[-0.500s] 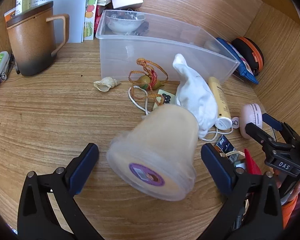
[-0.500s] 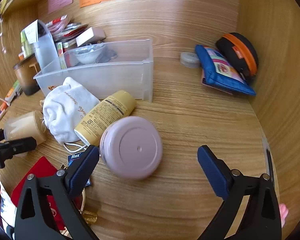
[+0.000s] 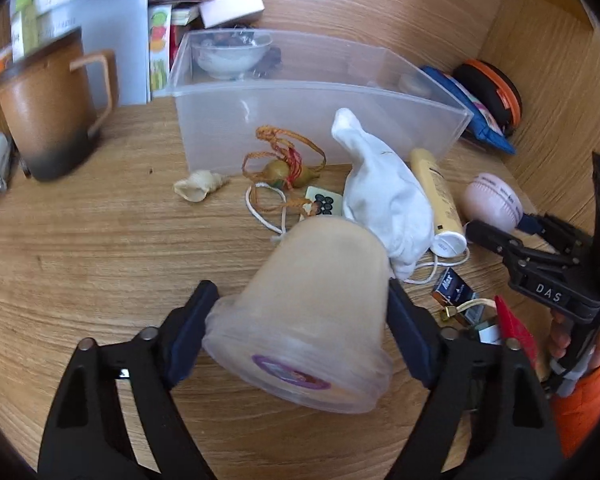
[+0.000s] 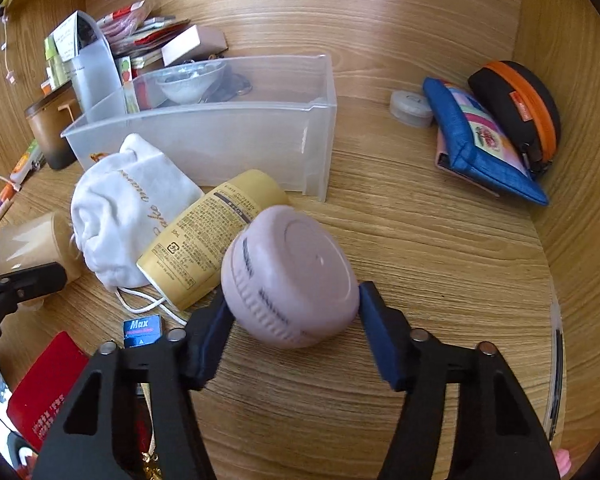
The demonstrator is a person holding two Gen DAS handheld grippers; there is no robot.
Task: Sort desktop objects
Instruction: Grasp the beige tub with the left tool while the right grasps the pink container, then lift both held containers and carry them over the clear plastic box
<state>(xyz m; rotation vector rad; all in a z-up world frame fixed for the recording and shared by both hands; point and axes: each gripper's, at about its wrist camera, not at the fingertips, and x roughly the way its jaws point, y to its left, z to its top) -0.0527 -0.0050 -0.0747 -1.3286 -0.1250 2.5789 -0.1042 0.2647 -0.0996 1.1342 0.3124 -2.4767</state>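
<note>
My left gripper [image 3: 300,328] is shut on a frosted plastic cup [image 3: 308,304] lying on its side, base with a purple sticker toward the camera. The cup also shows in the right wrist view [image 4: 32,244]. My right gripper [image 4: 294,312] is shut on a round pink jar [image 4: 292,276], tilted on the desk; it also shows in the left wrist view [image 3: 494,204]. A clear plastic bin [image 3: 320,120] stands behind, holding a small bowl [image 3: 230,54]. A white drawstring pouch [image 4: 128,208] and a yellow tube [image 4: 212,236] lie in front of the bin.
A brown mug [image 3: 48,108] stands at the left. A shell [image 3: 200,190], a gourd charm with orange cord [image 3: 284,164] and a tile [image 3: 324,204] lie by the bin. A blue pouch [image 4: 476,144], a black-orange case [image 4: 516,108], a red booklet [image 4: 48,388].
Both grippers have closed from wide open: the left onto the frosted cup, the right onto the pink jar, which has tilted.
</note>
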